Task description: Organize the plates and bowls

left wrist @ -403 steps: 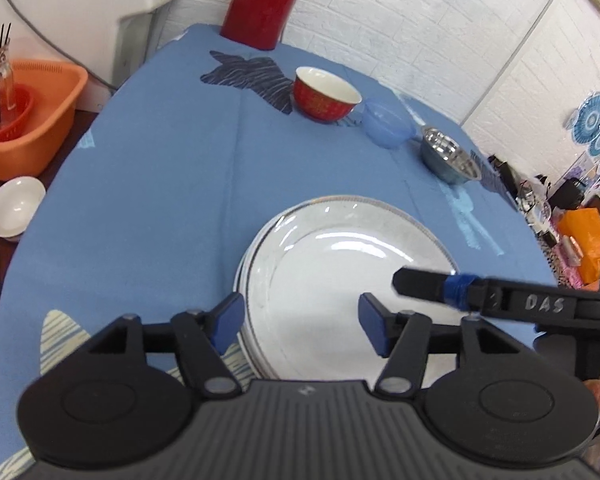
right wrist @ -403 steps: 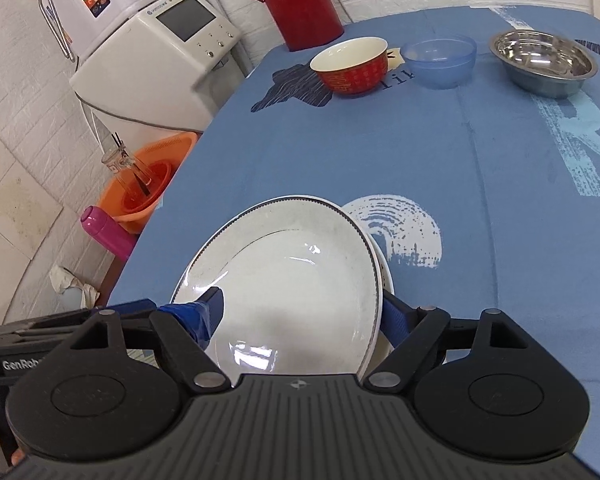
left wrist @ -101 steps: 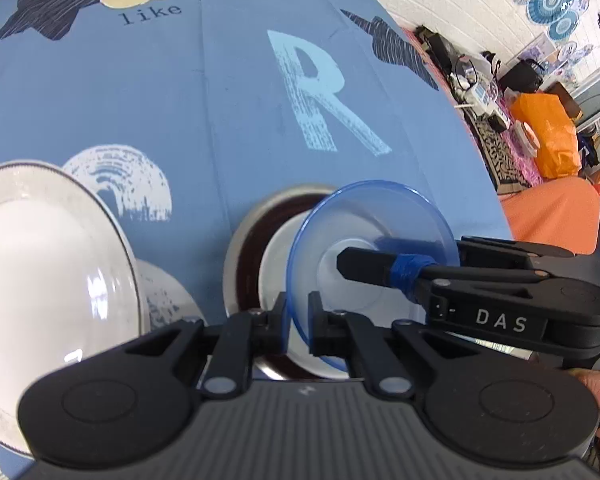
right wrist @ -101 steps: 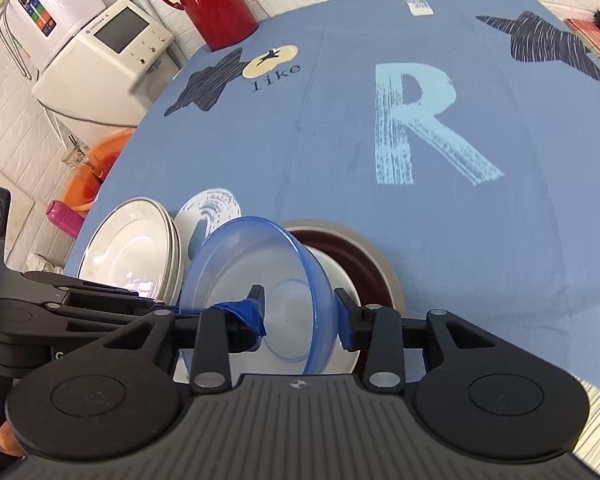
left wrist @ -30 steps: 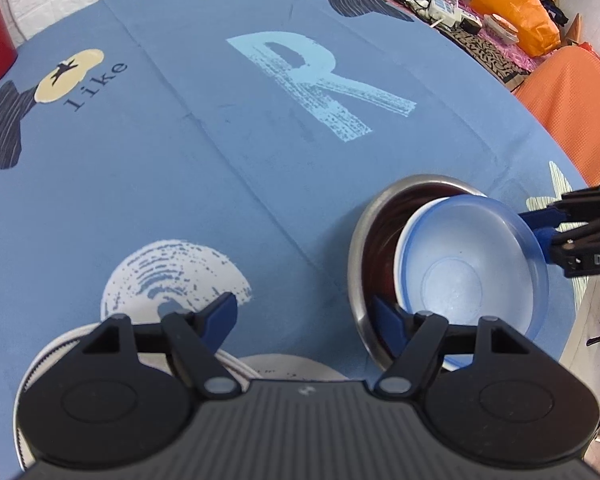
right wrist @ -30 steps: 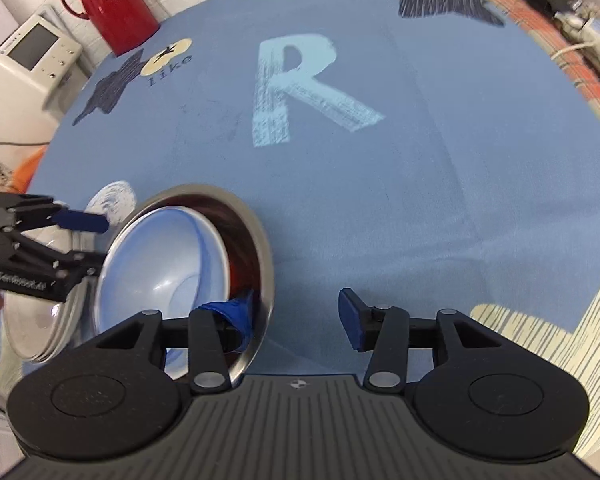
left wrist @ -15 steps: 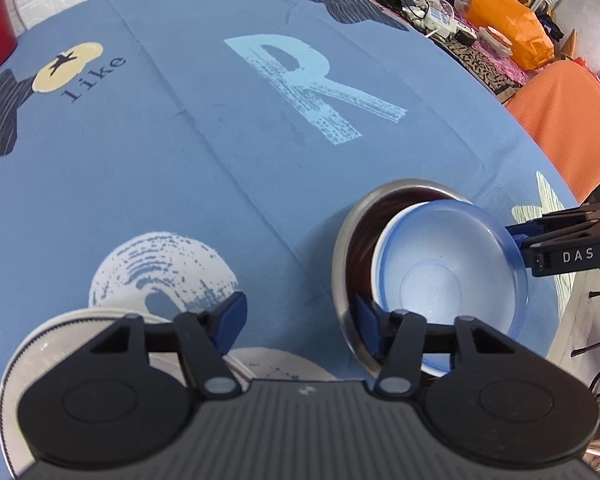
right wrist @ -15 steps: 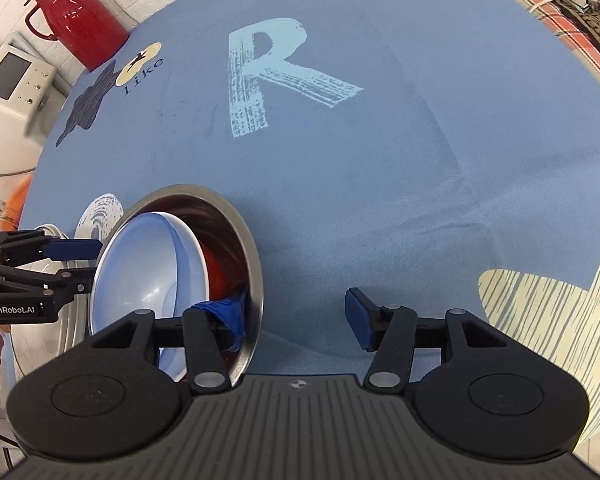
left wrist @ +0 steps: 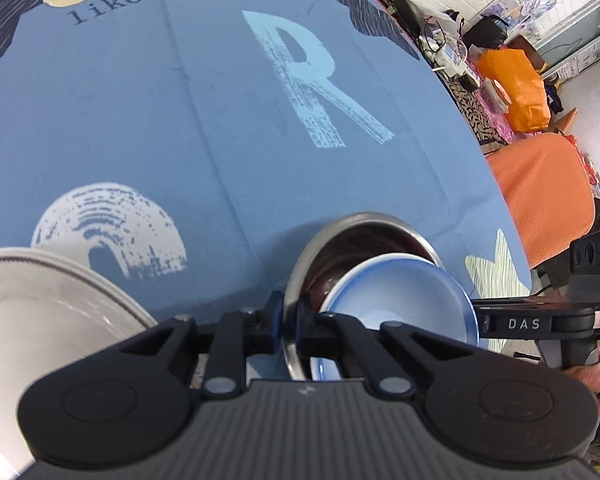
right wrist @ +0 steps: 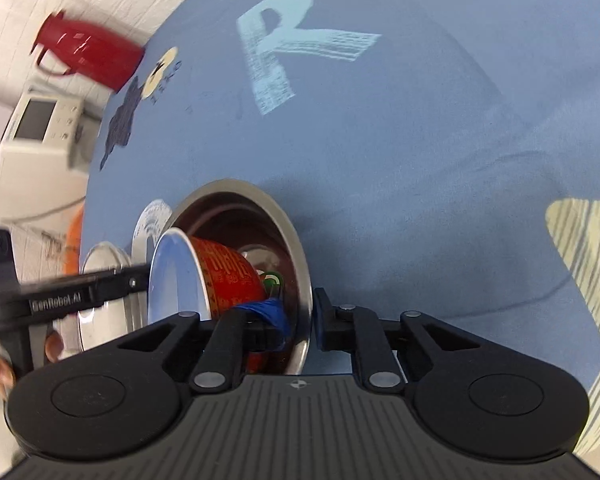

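Because both grippers crowd the lower part of each view, much of the nested stack is hidden: the steel bowl (left wrist: 364, 228) shows only its far rim and dark inside in the left wrist view, and its near edge disappears between the fingers. Inside it sits a red bowl (right wrist: 228, 276) with gold characters too small to read, and inside that a blue bowl (left wrist: 400, 300), whose pale inner face is all that shows. What touches the table under the stack cannot be made out. A stack of white plates (left wrist: 48, 312) lies just beside the steel bowl, cut off by the frame and the gripper body. On the blue tablecloth (left wrist: 180, 120) a large pale "R" and the word "like" can be read; one gripper arm carries "DAS", the other "GenRobot.AI". The left gripper (left wrist: 288, 320) is nearly closed, pinching the steel bowl's rim on its left side, one finger outside the wall and one inside. The right gripper (right wrist: 300, 320) is likewise clamped on the opposite rim, its taped finger inside against the red bowl. A hand (left wrist: 596, 376) grips the right handle at the frame edge. A blurred red jug (right wrist: 88, 56) and a white appliance (right wrist: 36, 132) stand beyond the table.
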`<state>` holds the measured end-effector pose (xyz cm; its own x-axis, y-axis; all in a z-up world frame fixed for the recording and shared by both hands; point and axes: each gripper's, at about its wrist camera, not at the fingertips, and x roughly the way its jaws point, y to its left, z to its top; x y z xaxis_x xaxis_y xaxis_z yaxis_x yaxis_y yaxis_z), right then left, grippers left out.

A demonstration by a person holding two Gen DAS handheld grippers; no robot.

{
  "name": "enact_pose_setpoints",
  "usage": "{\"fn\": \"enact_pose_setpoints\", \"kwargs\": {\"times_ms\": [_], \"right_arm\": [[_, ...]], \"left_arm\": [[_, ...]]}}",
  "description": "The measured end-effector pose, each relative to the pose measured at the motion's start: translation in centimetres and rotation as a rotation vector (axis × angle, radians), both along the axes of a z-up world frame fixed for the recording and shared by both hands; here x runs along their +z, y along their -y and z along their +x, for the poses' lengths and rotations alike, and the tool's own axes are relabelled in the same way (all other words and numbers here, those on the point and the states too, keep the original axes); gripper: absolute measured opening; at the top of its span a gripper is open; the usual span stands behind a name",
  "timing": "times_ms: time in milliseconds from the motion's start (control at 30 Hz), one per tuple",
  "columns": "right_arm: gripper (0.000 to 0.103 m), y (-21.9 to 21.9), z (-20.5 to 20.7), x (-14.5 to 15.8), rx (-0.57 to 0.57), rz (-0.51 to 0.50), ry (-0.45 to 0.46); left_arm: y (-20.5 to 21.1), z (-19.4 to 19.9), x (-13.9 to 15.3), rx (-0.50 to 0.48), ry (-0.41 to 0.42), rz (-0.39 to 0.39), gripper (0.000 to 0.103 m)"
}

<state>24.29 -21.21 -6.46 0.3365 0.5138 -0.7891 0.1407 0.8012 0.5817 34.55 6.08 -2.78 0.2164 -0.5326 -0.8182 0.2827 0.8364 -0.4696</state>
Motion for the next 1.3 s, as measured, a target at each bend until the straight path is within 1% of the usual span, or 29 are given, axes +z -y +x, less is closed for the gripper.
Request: {"fn": "enact_pose_setpoints", "kwargs": {"times_ms": [33, 100, 267, 400, 433, 567, 667, 767, 833, 933, 1000, 1067, 1100, 1167, 1233, 1300], "right_arm": [[0.0, 0.3, 0.1, -0.1, -0.018, 0.013, -0.021], [0.0, 0.6, 0.1, 0.0, -0.041, 0.031, -0.035], [0.001, 0.8, 0.6, 0.2, -0.078, 0.065, -0.072], [0.003, 1.1, 1.0, 0.4, -0.108, 0.09, -0.098], [0.003, 0.8, 1.2, 0.6, -0.098, 0.093, -0.098], [0.003, -1.5, 1.7, 2.1, -0.044, 0.094, -0.093], [0.004, -3.6, 2.6, 3.1, -0.001, 0.082, -0.068], [0.007, -6.5, 3.2, 3.9, 0.05, 0.053, -0.057], [0.009, -8.8, 3.9, 5.0, 0.089, 0.015, -0.025], [0.01, -11.8, 5.1, 6.2, 0.141, 0.008, 0.01], [0.009, -13.6, 5.9, 6.2, 0.177, -0.002, 0.029], [0.009, -14.4, 6.6, 5.7, 0.182, -0.012, 0.03], [0.009, -14.2, 6.9, 5.2, 0.162, -0.011, 0.022], [0.01, -13.0, 7.5, 4.4, 0.12, 0.005, 0.008], [0.011, -11.1, 7.7, 4.1, 0.067, 0.04, -0.018], [0.013, -9.7, 7.7, 4.0, 0.036, 0.053, -0.034]], "left_arm": [[0.1, 0.1, -0.1, -0.001, -0.015, -0.005, 0.0], [0.2, 0.2, 0.1, -0.005, -0.034, -0.019, 0.0], [0.4, 0.9, 1.2, 0.019, -0.026, -0.002, 0.0], [0.0, 1.5, 1.1, 0.032, -0.064, -0.02, 0.0], [-0.3, 1.7, 1.3, 0.04, -0.066, -0.02, 0.0], [-1.9, 1.3, 3.3, 0.08, -0.018, -0.012, 0.0], [-4.1, 0.4, 4.5, 0.119, 0.003, -0.014, 0.0], [-6.7, -0.6, 4.9, 0.163, -0.01, -0.007, 0.0], [-8.7, -1.4, 5.0, 0.192, -0.025, -0.02, 0.0], [-11.5, -2.6, 5.4, 0.258, -0.027, -0.022, 0.0], [-13.2, -2.9, 5.0, 0.322, -0.041, -0.006, 0.0], [-14.0, -2.3, 3.8, 0.362, -0.086, 0.004, 0.0], [-13.8, -1.8, 3.2, 0.36, -0.109, 0.013, 0.0], [-12.4, -0.9, 2.4, 0.313, -0.137, 0.032, 0.0], [-10.8, 0.0, 2.7, 0.267, -0.125, 0.036, 0.0], [-9.2, 1.0, 3.3, 0.235, -0.113, 0.045, 0.0]]}}
